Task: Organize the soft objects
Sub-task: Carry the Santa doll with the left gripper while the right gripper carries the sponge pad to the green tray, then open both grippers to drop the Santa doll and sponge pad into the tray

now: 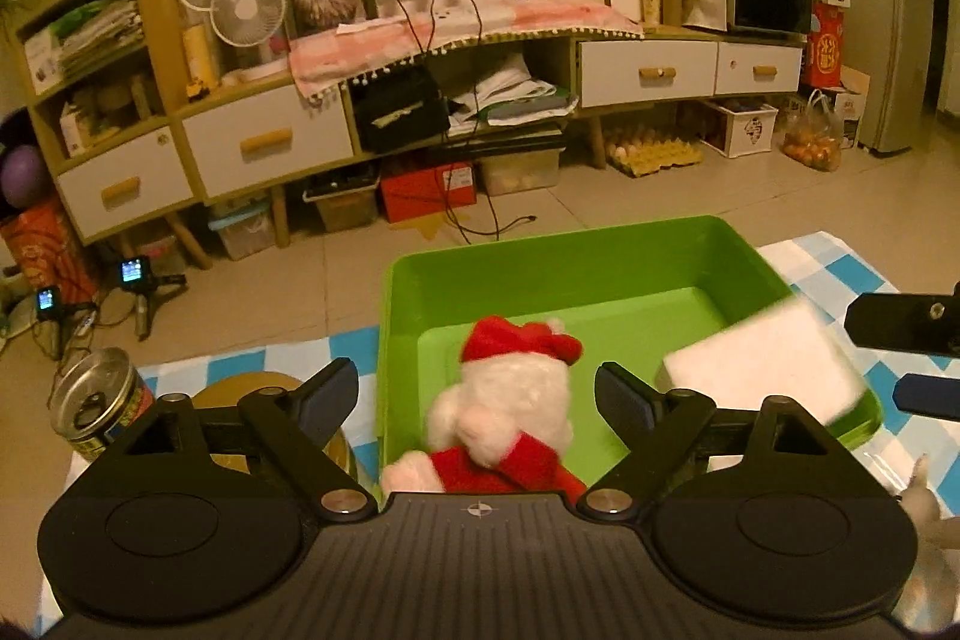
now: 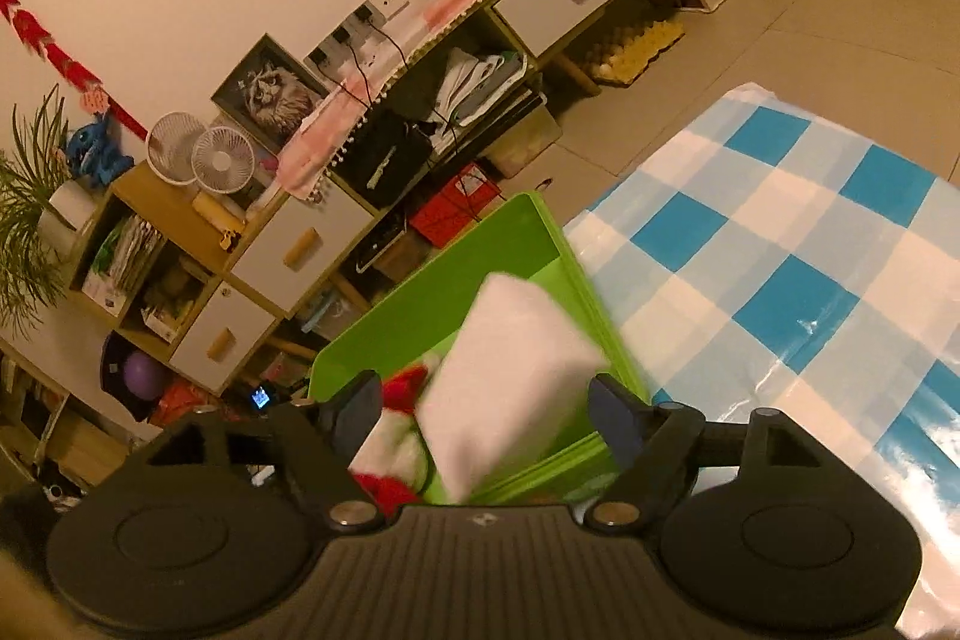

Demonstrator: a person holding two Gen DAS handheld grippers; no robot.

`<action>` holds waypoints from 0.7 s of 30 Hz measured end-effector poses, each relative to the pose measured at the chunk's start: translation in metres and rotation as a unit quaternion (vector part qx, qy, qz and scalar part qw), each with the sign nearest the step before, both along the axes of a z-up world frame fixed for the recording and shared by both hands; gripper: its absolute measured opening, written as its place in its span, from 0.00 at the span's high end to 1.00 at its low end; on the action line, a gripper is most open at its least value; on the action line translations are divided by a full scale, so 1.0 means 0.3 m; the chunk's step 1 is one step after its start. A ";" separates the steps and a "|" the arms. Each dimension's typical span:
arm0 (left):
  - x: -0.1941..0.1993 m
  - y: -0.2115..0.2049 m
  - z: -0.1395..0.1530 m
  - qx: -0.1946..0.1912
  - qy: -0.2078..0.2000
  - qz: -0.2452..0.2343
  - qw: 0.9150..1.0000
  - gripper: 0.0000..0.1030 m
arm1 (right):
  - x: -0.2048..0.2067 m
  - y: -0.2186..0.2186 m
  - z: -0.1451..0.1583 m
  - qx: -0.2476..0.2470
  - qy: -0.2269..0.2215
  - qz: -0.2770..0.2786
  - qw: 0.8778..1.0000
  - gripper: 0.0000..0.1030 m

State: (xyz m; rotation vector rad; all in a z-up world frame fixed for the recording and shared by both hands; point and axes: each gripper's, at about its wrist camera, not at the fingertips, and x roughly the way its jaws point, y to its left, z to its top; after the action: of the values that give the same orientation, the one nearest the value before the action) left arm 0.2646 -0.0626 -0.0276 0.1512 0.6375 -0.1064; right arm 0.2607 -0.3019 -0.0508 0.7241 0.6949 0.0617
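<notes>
A green plastic bin (image 1: 540, 268) stands on the blue-and-white checked cloth. A plush Santa (image 1: 510, 412) with a red hat lies inside it at the near wall. My left gripper (image 1: 480, 397) hangs over the bin, open, with the Santa between its fingers and clear of both pads. A white foam block (image 2: 510, 376), blurred, sits tilted over the bin's right side between the fingers of my right gripper (image 2: 486, 409), which is open and does not press on it. In the left wrist view the block (image 1: 762, 364) overlaps the bin's right rim, with the right gripper (image 1: 912, 361) just beside it.
An opened drink can (image 1: 96, 400) and a round golden lid (image 1: 252, 388) stand left of the bin. A pale fuzzy item (image 1: 918, 496) shows at the right edge. The checked cloth (image 2: 780, 280) stretches right of the bin. Beyond the table edge are floor and a low cabinet (image 1: 270, 142).
</notes>
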 end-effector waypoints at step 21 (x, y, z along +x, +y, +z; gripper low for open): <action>-0.233 0.113 0.084 -0.040 -0.002 0.004 0.999 0.06 | -0.169 0.035 0.105 -0.079 -0.011 0.030 0.996 0.52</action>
State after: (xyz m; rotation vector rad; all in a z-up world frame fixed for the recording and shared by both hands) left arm 0.1946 -0.0288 -0.0023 0.0727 0.6280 -0.1243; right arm 0.2100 -0.2915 -0.0192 0.5496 0.6928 0.0678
